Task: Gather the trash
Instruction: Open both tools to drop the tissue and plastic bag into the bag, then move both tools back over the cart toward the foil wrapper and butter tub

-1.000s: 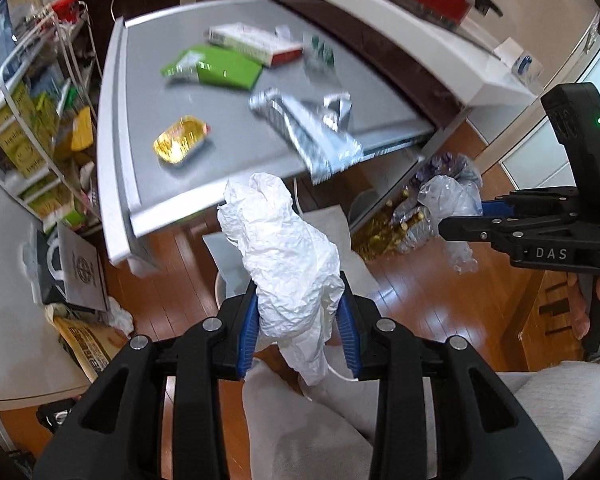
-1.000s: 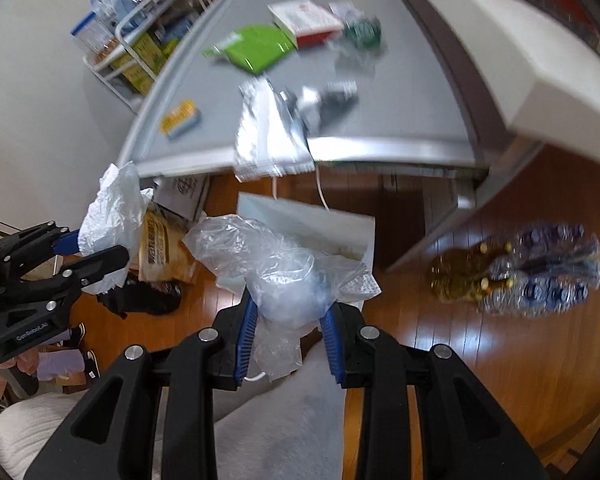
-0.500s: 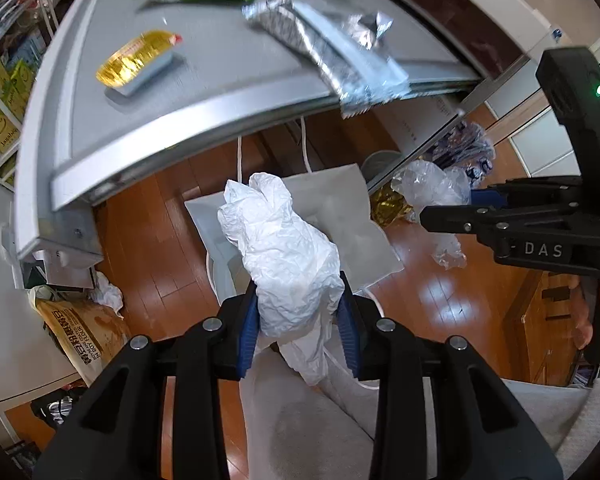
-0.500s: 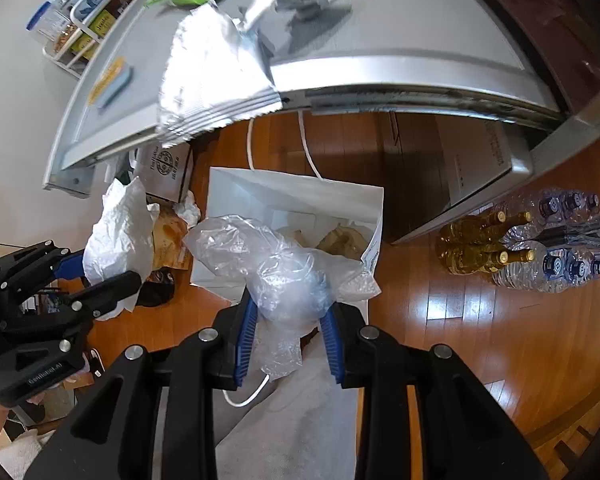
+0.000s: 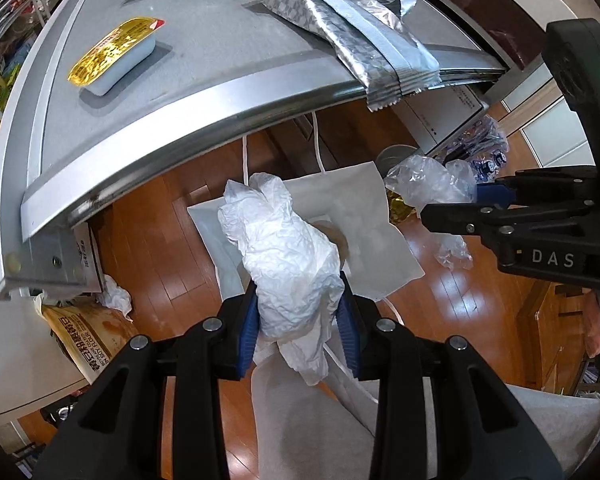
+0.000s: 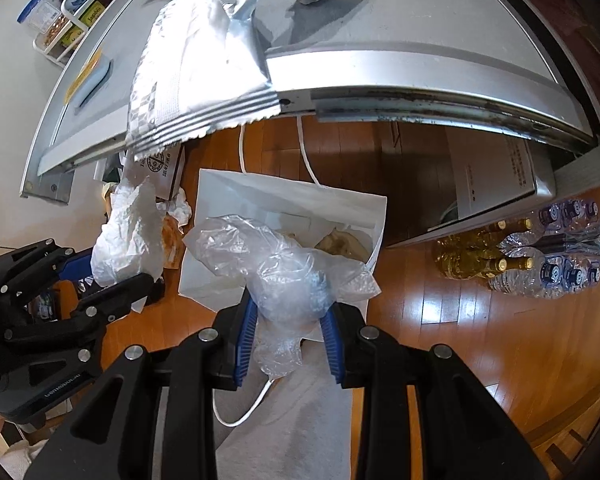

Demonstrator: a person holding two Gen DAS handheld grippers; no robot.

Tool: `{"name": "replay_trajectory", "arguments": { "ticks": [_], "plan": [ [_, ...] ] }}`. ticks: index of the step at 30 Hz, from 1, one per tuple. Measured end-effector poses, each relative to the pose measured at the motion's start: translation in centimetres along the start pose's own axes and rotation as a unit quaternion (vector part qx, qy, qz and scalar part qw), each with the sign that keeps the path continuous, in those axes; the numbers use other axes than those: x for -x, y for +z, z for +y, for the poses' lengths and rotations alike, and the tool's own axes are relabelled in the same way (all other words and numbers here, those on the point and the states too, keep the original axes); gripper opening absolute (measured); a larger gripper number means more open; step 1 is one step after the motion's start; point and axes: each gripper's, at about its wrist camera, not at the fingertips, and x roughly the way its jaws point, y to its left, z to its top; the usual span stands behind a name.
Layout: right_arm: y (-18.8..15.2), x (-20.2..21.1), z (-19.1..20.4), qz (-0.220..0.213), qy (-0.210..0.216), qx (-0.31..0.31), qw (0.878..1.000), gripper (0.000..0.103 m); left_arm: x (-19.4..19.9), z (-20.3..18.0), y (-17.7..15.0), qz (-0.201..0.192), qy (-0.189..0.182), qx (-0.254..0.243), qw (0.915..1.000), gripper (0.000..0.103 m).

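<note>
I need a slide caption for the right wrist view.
Right gripper holds clear plastic above the white bag.

1. Gold-capped bottles (image 6: pixel 472 258) on the wooden floor (image 6: pixel 460 340), touching a shrink-wrapped pack of water bottles (image 6: pixel 560 264).
2. Brown flour sack (image 5: pixel 80 340) on the floor, under the near left corner of the grey table (image 5: pixel 204 92).
3. White wire rack (image 6: pixel 60 12) with jars and packets, beyond the table's left edge.
4. Pale printed box (image 6: pixel 496 176) beneath the table's right end.

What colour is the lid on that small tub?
Shiny gold foil on the small tub; clearest in the left wrist view.
</note>
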Motion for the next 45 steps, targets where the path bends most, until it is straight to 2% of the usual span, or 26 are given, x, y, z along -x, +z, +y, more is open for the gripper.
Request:
{"name": "replay_trajectory", "arguments": {
  "ticks": [9, 10, 11, 12, 14, 16, 17, 24, 26, 28, 31, 35, 37, 42, 45],
  "plan": [
    [0.9, -0.2, -0.3, 0.006, 0.009, -0.009, 1.000, 0.032, -0.3, -0.2, 0.4, 0.002, -0.005, -0.006, 1.0000, 0.037],
    [1.0, -0.2, -0.2, 0.006, 0.009, -0.009, 1.000, 0.032, -0.2, -0.2, 0.4, 0.002, -0.006, -0.007, 1.0000, 0.041],
    [1.1, -0.1, -0.2, 0.004, 0.008, -0.008, 1.000, 0.032, 0.0, -0.2, 0.4, 0.000, -0.004, -0.008, 1.0000, 0.052],
    [1.2, -0.1, -0.3, 0.004, 0.008, -0.008, 1.000, 0.033, 0.2, -0.3, 0.4, -0.006, 0.000, -0.009, 0.9999, 0.056],
    [1.3, -0.1, -0.3, 0.004, 0.010, -0.012, 1.000, 0.036, 0.4, -0.4, 0.4, -0.010, 0.001, -0.009, 0.9999, 0.059],
    [1.5, 0.0, -0.5, 0.002, 0.008, -0.017, 1.000, 0.046, 0.5, -0.2, 0.5, -0.010, 0.001, -0.006, 0.9999, 0.060],
    [1.5, 0.1, -0.6, 0.002, 0.009, -0.018, 1.000, 0.047, 0.5, 0.0, 0.5, -0.011, 0.001, -0.004, 0.9999, 0.061],
    [1.2, 1.4, -1.0, -0.002, 0.011, -0.026, 1.000, 0.051, 1.4, 0.7, 0.6, -0.016, -0.001, 0.014, 0.9998, 0.062],
    [0.9, 2.0, -1.2, -0.006, 0.011, -0.029, 1.000, 0.053, 1.8, 0.9, 0.4, -0.019, 0.000, 0.018, 0.9997, 0.068],
    [0.5, 2.9, -1.2, -0.012, 0.010, -0.031, 0.999, 0.061, 2.5, 1.1, 0.3, -0.024, 0.000, 0.021, 0.9995, 0.070],
    [0.2, 4.1, -1.2, -0.018, 0.008, -0.031, 0.999, 0.072, 3.2, 1.2, 0.0, -0.030, 0.001, 0.026, 0.9992, 0.078],
    [-0.4, 5.8, -0.6, -0.025, 0.009, -0.032, 0.999, 0.077, 4.2, 0.7, -0.3, -0.036, 0.008, 0.024, 0.9991, 0.085],
    [-0.8, 7.0, -0.2, -0.036, 0.015, -0.032, 0.999, 0.082, 4.9, 0.2, -0.4, -0.044, 0.014, 0.021, 0.9987, 0.086],
    [-1.3, 10.1, 1.2, -0.086, 0.016, -0.007, 0.996, 0.082, 8.0, 0.0, -0.4, -0.078, 0.022, 0.024, 0.9964, 0.087],
    [-1.1, 13.0, 2.3, -0.146, 0.002, 0.014, 0.989, 0.082, 10.0, 0.3, 0.2, -0.109, 0.025, 0.036, 0.9931, 0.090]
  ]
}}
